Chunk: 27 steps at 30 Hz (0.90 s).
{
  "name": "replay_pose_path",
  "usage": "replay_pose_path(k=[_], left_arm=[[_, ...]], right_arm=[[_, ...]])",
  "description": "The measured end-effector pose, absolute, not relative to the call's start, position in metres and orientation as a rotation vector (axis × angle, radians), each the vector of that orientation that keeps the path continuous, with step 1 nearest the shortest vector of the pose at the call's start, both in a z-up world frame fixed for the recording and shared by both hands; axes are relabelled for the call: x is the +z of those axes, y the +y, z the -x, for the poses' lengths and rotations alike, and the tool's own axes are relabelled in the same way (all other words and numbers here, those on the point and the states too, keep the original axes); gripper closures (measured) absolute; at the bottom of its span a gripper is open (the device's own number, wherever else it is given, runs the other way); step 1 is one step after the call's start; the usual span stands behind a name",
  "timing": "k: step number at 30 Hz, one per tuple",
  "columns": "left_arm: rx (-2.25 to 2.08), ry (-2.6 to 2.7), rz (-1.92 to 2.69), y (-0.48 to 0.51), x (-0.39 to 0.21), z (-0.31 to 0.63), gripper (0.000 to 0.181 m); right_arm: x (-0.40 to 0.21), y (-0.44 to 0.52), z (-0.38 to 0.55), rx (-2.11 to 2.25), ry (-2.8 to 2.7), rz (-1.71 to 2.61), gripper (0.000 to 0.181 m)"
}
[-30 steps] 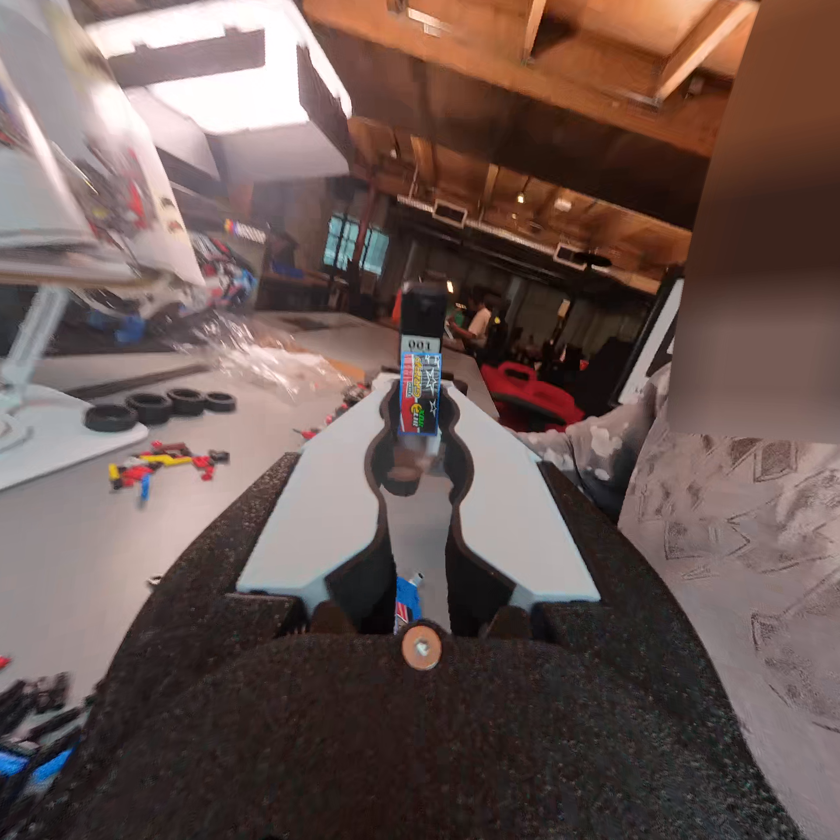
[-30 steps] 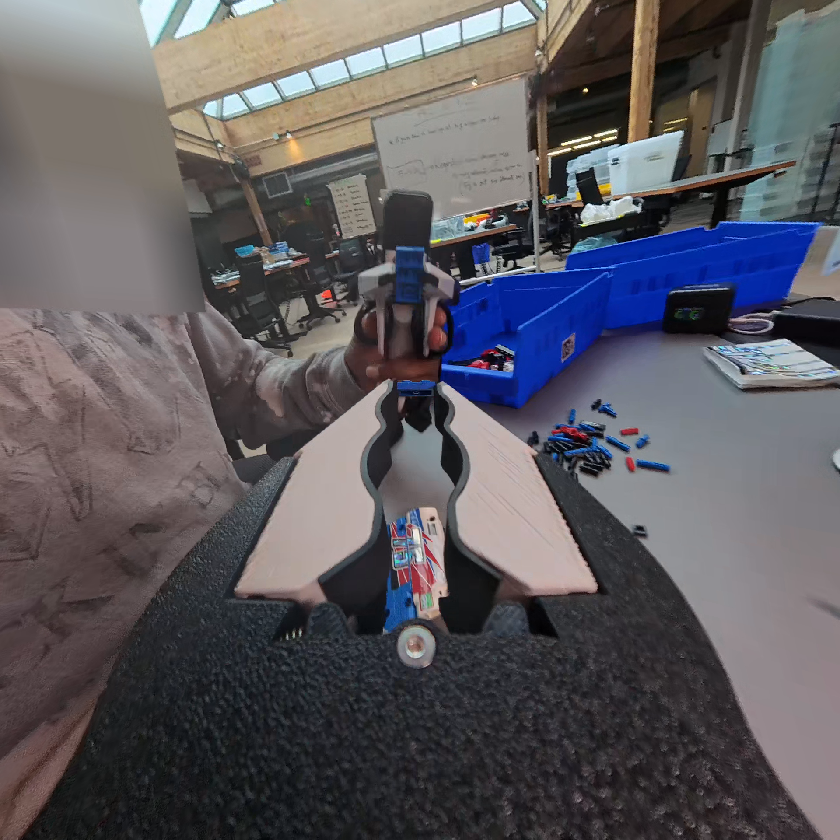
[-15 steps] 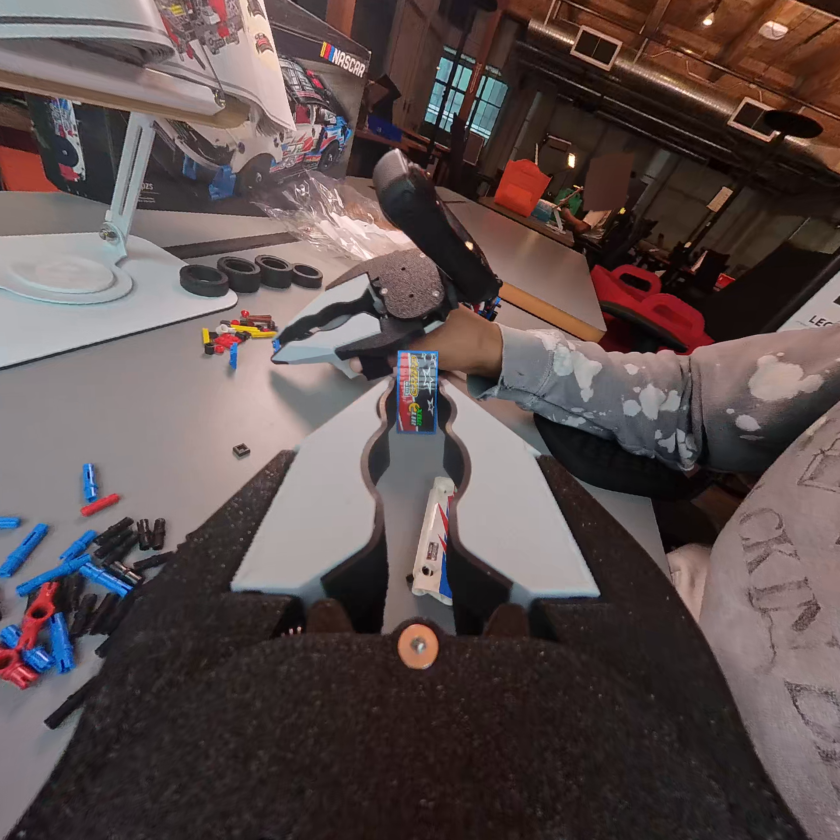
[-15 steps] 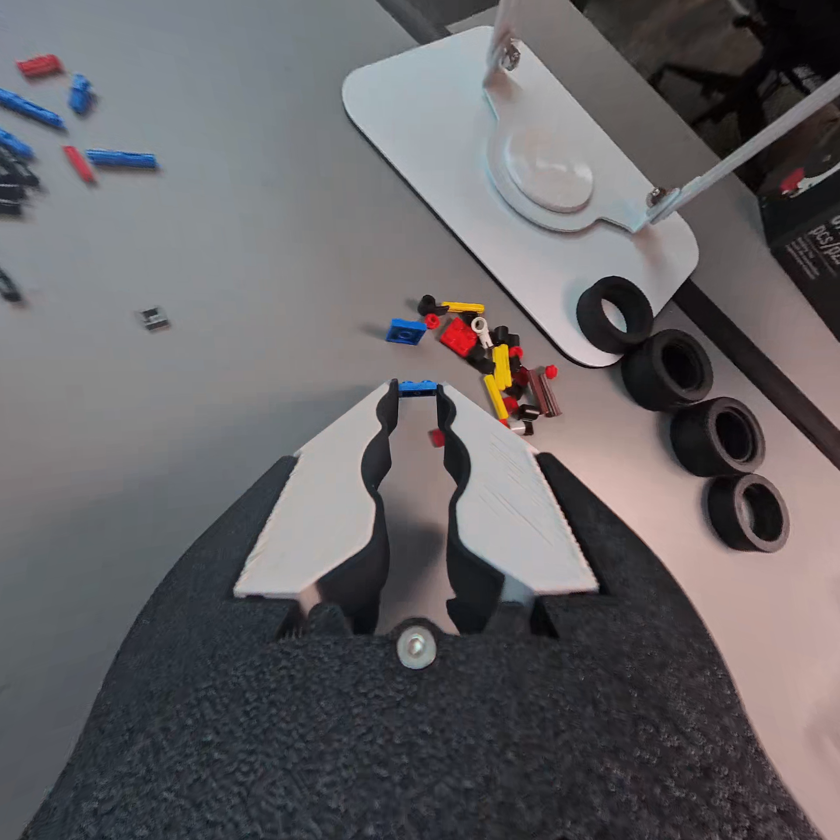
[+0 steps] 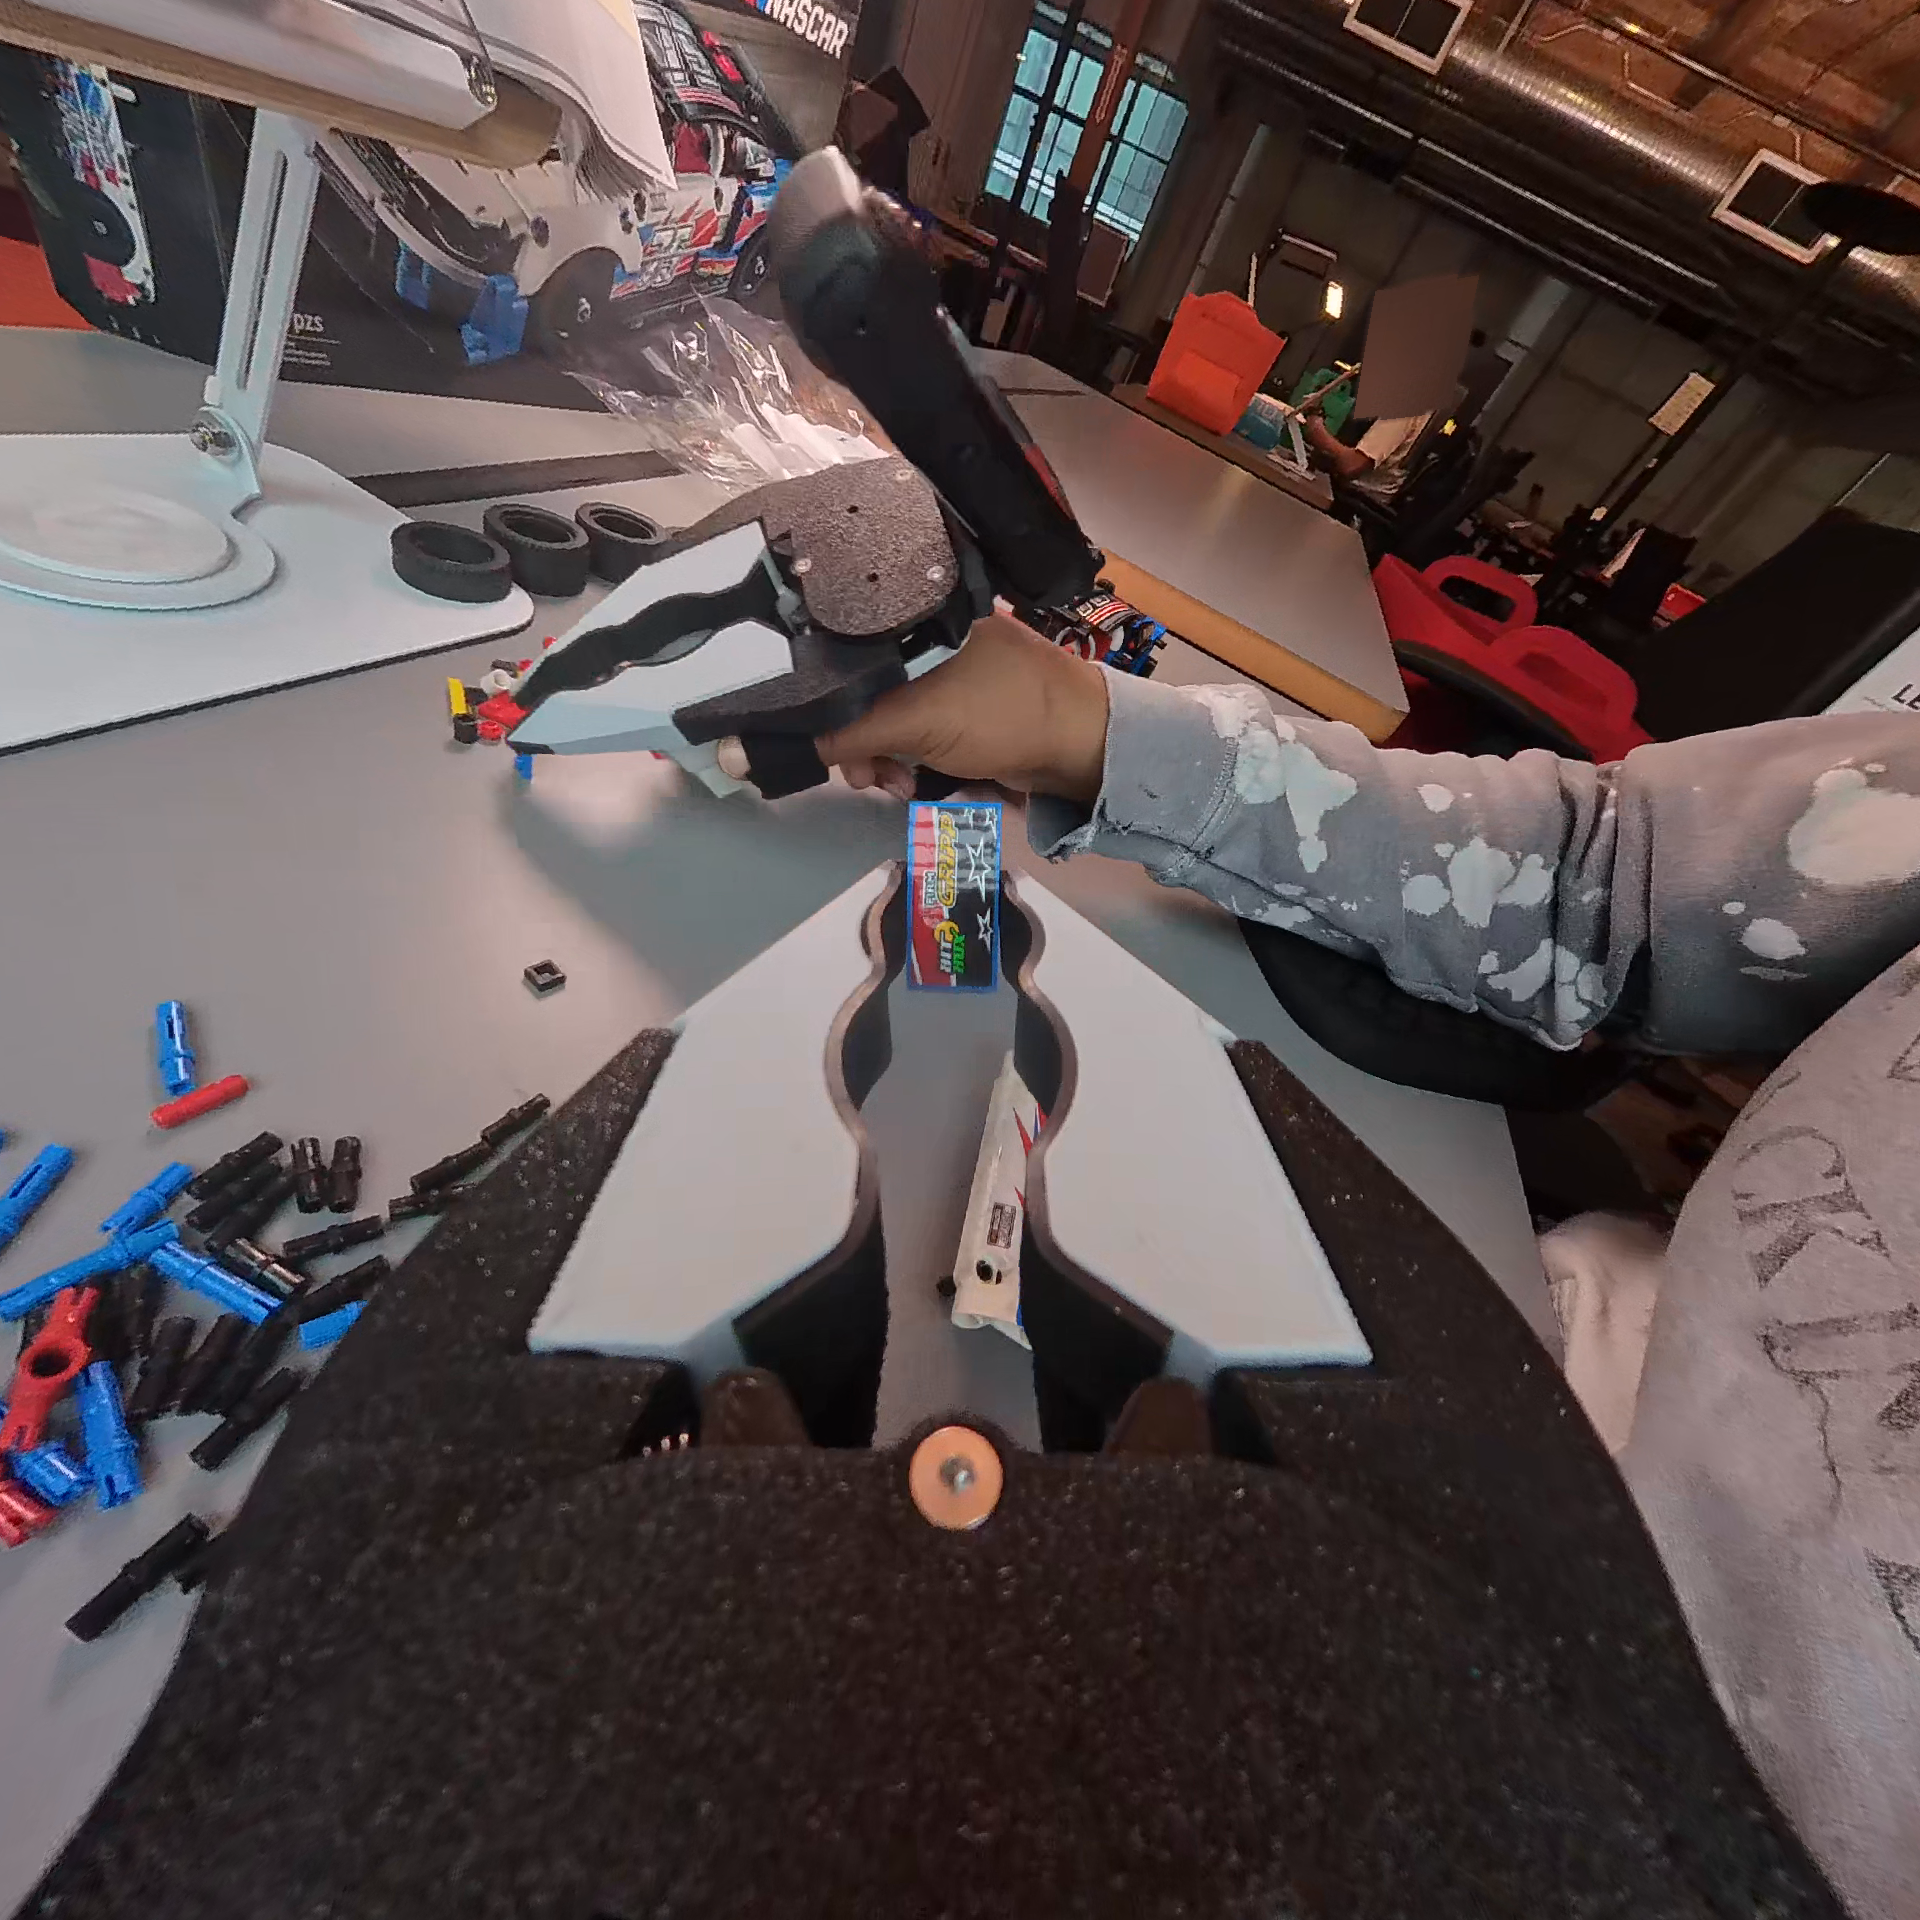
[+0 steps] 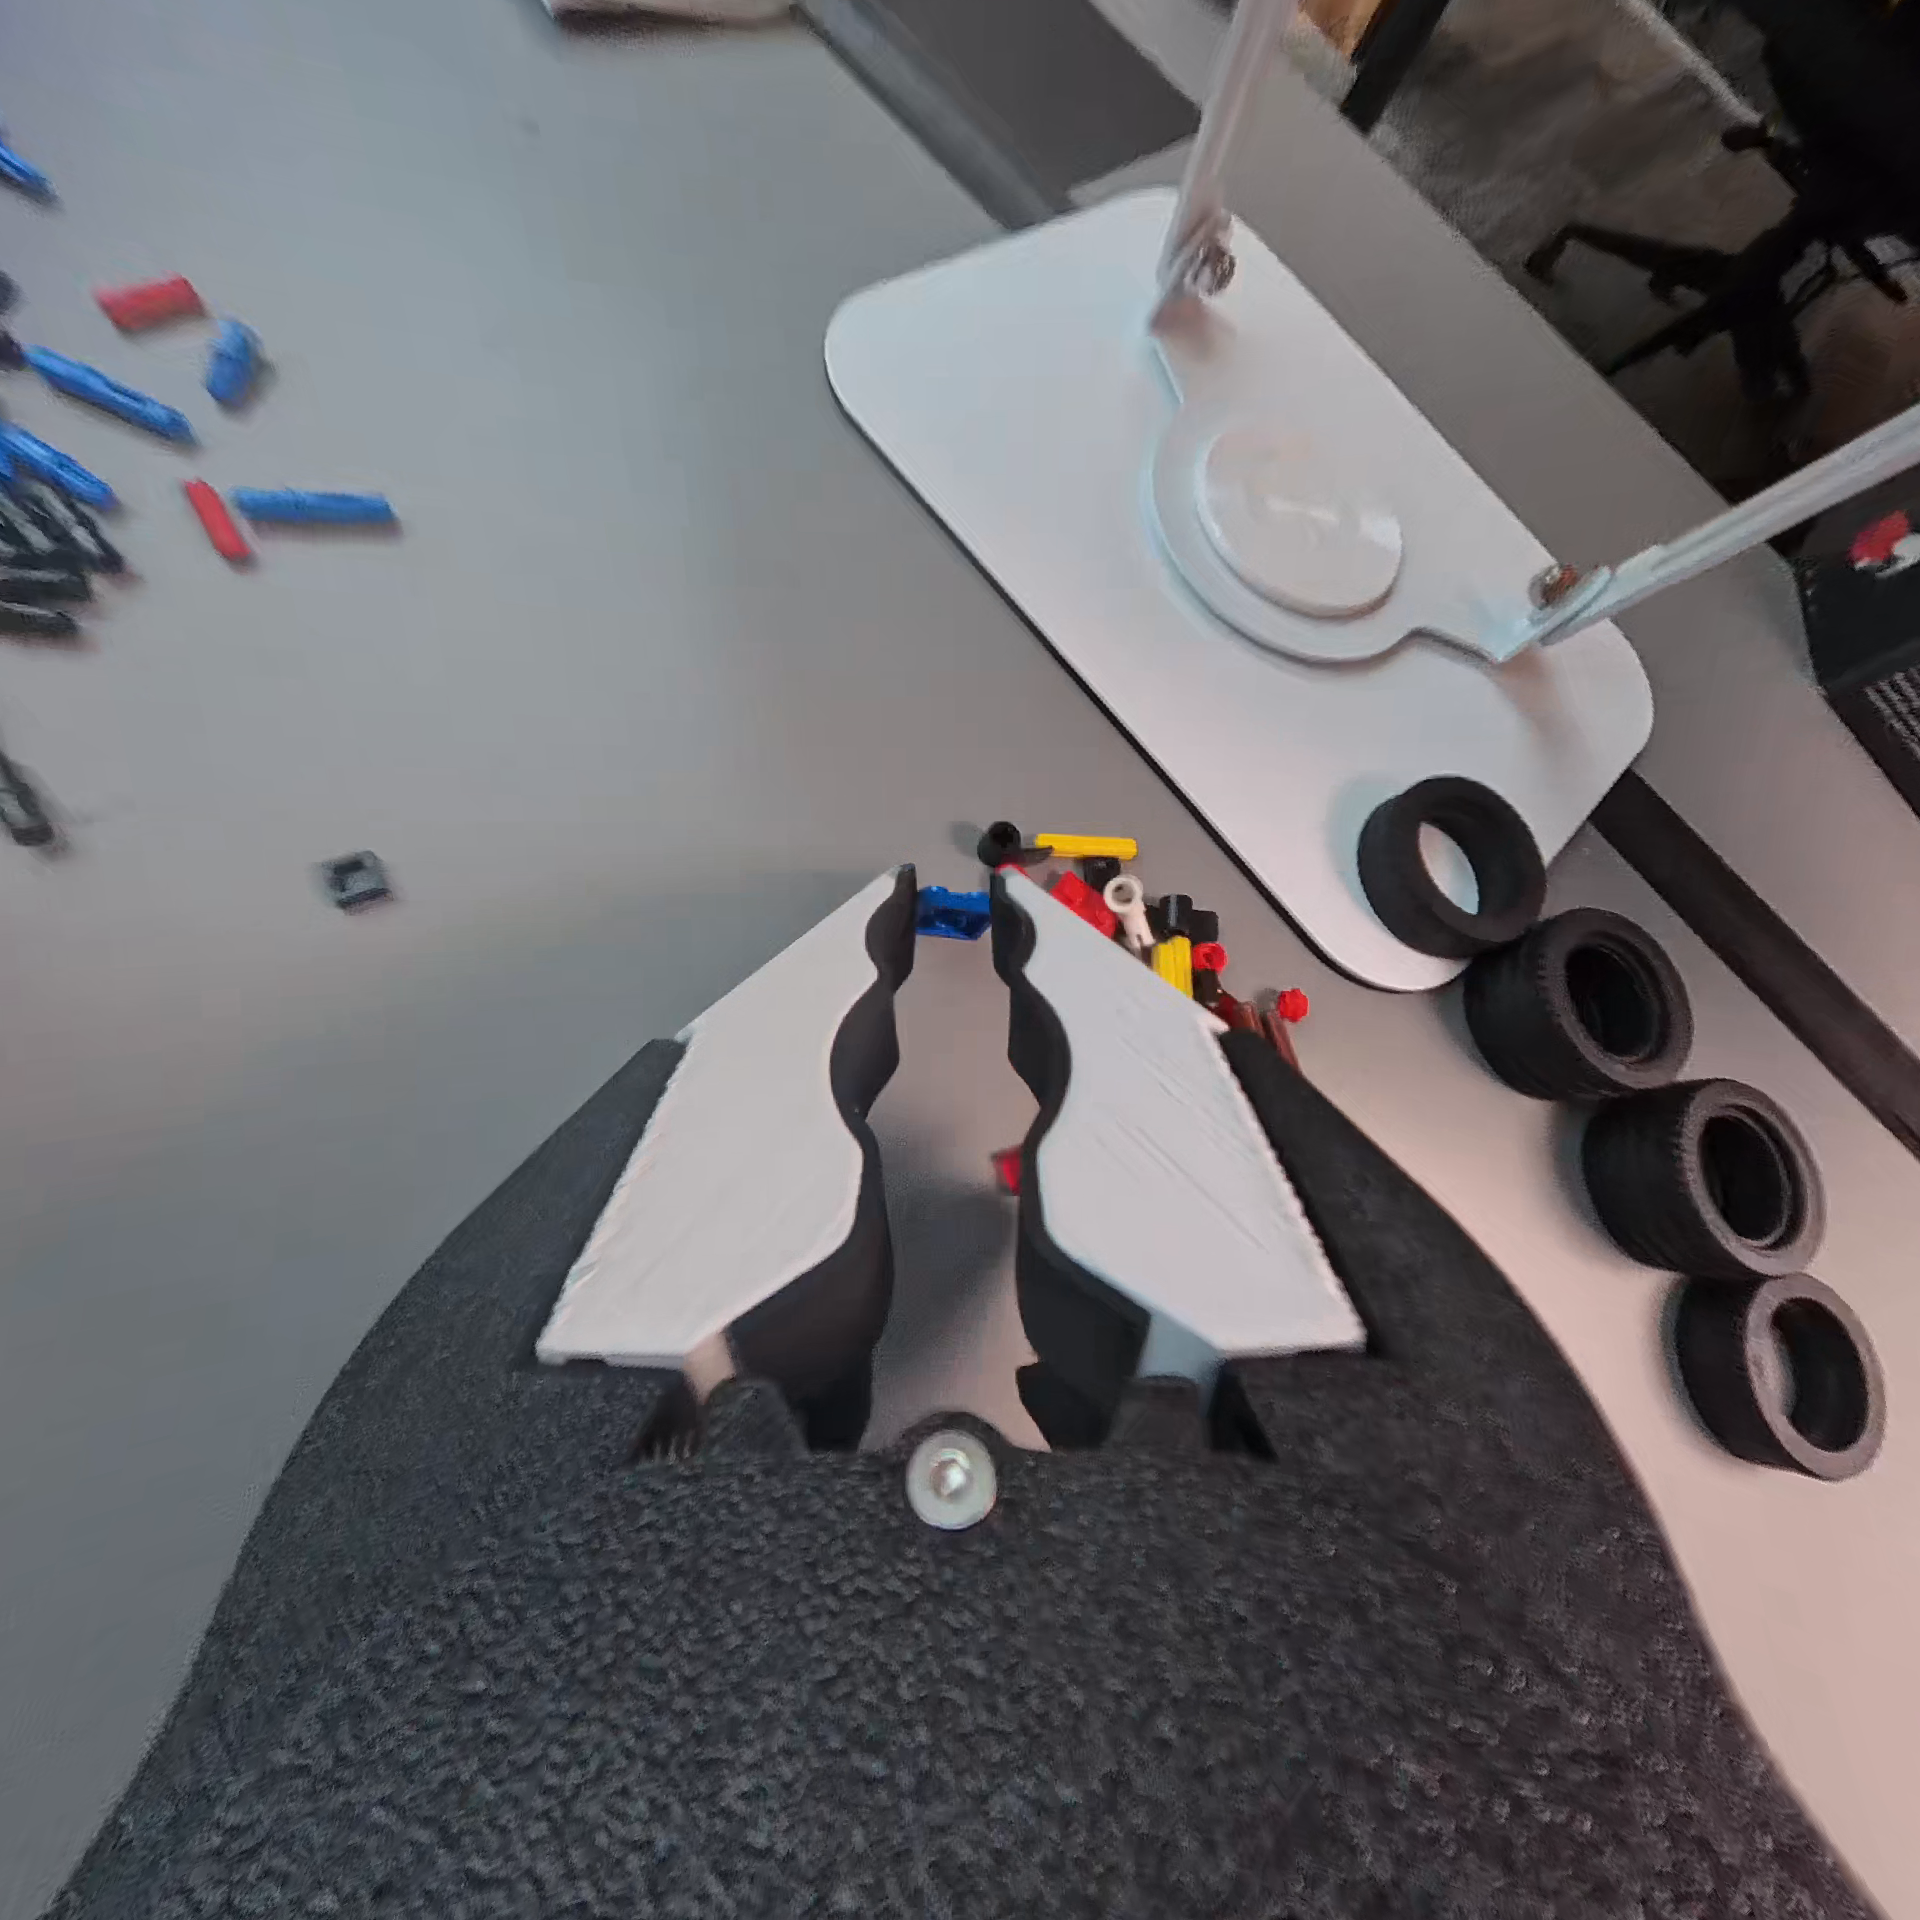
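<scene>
Left gripper (image 5: 954, 883) pinches a flat blue-edged piece with a colourful sticker (image 5: 953, 896) at its tips, above the grey tabletop (image 5: 312, 883); a white stickered panel (image 5: 995, 1216) lies beneath its fingers. Right gripper (image 6: 953, 904) clamps a small blue plastic brick (image 6: 951, 913) beside a heap of small red, yellow and black plastic parts (image 6: 1153, 925). Beyond, four black rubber tyres (image 6: 1704, 1184) line the white stand base (image 6: 1195, 582).

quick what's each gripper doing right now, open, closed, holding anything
Left gripper: shut on a sticker-covered blue piece.
Right gripper: shut on a small blue brick.
</scene>
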<state>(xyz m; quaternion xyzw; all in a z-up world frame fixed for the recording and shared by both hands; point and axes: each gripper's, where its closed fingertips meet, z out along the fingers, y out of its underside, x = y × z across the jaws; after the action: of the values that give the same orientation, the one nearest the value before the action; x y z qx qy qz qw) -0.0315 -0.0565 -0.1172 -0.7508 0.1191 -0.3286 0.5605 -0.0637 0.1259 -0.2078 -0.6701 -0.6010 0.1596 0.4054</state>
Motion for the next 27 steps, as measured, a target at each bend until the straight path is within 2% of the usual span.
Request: replay_pose_path(k=[9, 11, 16, 21, 27], left_arm=[[-0.776, 0.270, 1.775, -0.056, -0.119, 0.035, 0.166], [-0.769, 0.280, 1.778, -0.057, -0.119, 0.034, 0.166], [-0.769, 0.289, 1.782, -0.058, -0.120, 0.032, 0.166], [-0.770, 0.278, 1.780, -0.057, -0.119, 0.034, 0.166], [-0.747, 0.304, 1.769, -0.058, -0.118, 0.033, 0.166]], right_arm=[[-0.208, 0.140, 0.028, 0.188, -1.541, 1.781, 0.171], [-0.206, 0.137, 0.024, 0.211, -1.540, 1.803, 0.163], [-0.174, 0.146, 0.018, 0.276, -1.419, 1.755, 0.161], [-0.126, 0.117, 0.024, 0.672, -1.333, 1.627, 0.161], [-0.079, -0.015, 0.016, 1.547, -1.468, 1.325, 0.163]])
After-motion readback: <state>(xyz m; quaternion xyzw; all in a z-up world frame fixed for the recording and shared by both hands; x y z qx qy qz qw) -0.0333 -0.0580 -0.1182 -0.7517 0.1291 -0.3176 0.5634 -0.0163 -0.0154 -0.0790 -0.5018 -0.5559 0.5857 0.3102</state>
